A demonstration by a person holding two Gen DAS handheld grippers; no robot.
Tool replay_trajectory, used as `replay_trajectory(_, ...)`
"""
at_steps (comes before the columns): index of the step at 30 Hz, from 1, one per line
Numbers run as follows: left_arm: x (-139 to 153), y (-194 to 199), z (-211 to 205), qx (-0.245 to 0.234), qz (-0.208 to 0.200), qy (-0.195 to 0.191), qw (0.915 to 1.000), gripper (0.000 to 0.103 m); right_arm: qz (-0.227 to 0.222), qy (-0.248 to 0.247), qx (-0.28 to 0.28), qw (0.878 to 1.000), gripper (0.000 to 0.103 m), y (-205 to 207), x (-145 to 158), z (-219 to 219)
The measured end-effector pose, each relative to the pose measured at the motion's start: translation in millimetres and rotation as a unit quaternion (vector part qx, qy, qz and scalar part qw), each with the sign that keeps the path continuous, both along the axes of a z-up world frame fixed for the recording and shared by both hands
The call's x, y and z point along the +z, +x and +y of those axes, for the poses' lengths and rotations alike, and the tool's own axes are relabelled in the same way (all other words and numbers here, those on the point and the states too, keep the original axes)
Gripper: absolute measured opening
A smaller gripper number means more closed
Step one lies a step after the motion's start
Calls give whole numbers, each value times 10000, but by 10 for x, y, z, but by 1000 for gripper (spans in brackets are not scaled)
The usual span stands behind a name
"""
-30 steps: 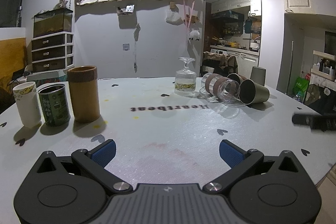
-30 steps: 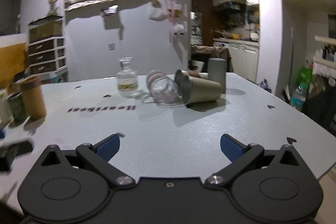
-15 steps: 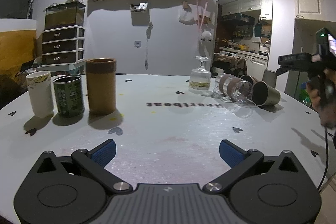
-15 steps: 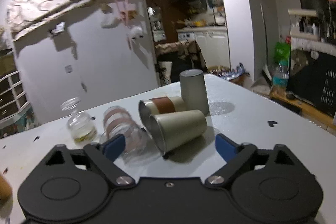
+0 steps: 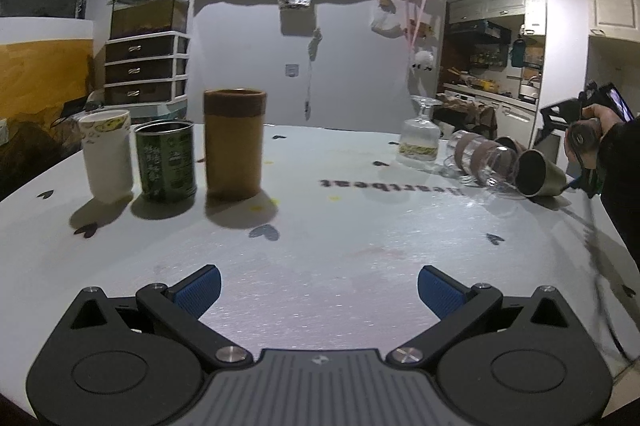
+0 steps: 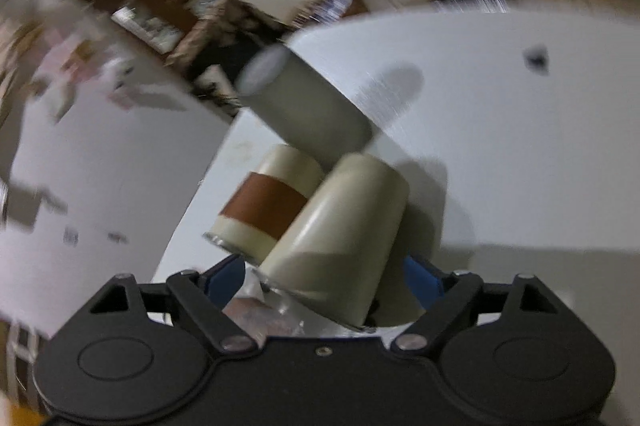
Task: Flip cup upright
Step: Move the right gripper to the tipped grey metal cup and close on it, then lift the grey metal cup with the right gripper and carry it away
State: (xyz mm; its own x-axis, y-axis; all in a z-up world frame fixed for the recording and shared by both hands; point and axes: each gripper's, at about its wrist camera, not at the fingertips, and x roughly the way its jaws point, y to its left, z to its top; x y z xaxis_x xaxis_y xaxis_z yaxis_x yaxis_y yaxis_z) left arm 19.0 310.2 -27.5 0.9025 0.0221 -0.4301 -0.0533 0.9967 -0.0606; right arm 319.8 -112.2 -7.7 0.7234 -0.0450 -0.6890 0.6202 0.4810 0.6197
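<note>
A beige metal cup (image 6: 340,238) lies on its side on the white table (image 6: 520,146); it also shows at the far right of the left wrist view (image 5: 538,174). My right gripper (image 6: 324,280) is rolled sideways and open, its blue pads either side of the cup's mouth end. I cannot tell whether the pads touch it. Beside it lie a cream cup with a brown band (image 6: 268,206) and a clear glass (image 5: 486,162). My left gripper (image 5: 318,288) is open and empty near the front edge of the table (image 5: 360,226).
A grey cup (image 6: 304,110) stands upside down behind the lying cups. An upside-down stemmed glass (image 5: 420,138) stands mid-table. At the left stand a brown cup (image 5: 234,142), a green tin (image 5: 166,160) and a white cup (image 5: 108,154).
My right gripper has moved in close to the lying beige cup and rolled sideways, so its pads now flank the cup. The left gripper has swung slightly left.
</note>
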Motion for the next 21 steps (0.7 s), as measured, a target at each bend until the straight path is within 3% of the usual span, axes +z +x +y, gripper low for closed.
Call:
replay_trajectory(4, -34, 35, 94, 131, 87, -19, 9999, 103, 117, 866, -537, 9947, 88, 119, -225, -106)
replay_trajectory(8, -67, 59, 137, 168, 141, -52, 9997, 103, 162, 1122, -655, 9914, 87, 218, -344, -161)
replay_trajectory(10, -80, 72, 127, 153, 164, -76, 9997, 103, 121, 1034, -463, 9935, 77, 245, -339, -154)
replay_trajectory(14, -82, 59, 96, 51, 168, -93, 9998, 103, -106, 1197, -151, 9926, 77, 163, -398, -193)
replay_trajectory(21, -82, 13, -10, -87, 119, -132, 9998, 103, -205, 1034, 980, 9896, 76, -320, -402, -119)
